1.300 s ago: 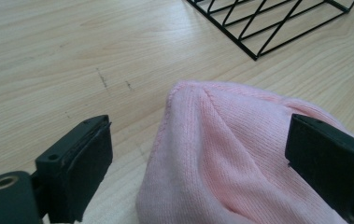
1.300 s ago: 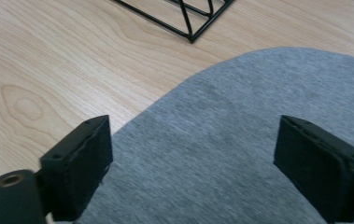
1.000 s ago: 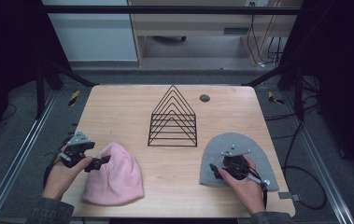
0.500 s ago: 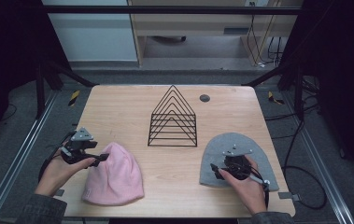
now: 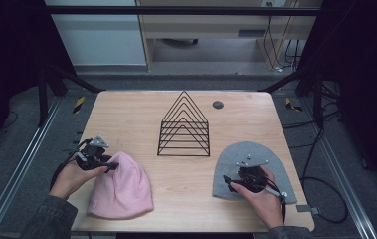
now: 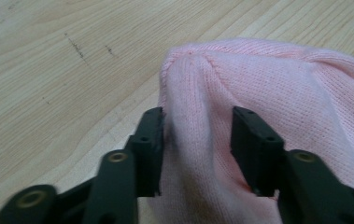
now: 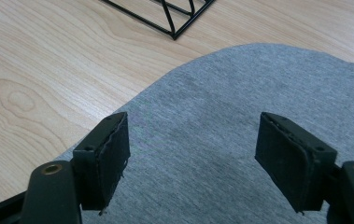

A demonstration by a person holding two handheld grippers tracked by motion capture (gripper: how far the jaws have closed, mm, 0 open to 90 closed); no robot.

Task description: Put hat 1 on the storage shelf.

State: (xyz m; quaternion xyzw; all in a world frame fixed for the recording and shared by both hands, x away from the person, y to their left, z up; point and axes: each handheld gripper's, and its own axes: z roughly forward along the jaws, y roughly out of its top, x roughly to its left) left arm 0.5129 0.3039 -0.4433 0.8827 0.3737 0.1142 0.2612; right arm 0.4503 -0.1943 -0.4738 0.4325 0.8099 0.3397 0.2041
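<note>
L gripper (image 6: 195, 140) fingers just closed in on a raised fold of pink hat (image 5: 121, 186) at worktop's front-left, so pickup looks begun, while R gripper (image 7: 193, 154) is held wide open, empty, over grey hat (image 7: 240, 135) front-right.

Pink knit hat (image 6: 277, 88), woodgrain table (image 6: 72, 60)

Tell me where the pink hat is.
In the high view the pink hat lies at the table's near left, its top between the left gripper's jaws.
</note>
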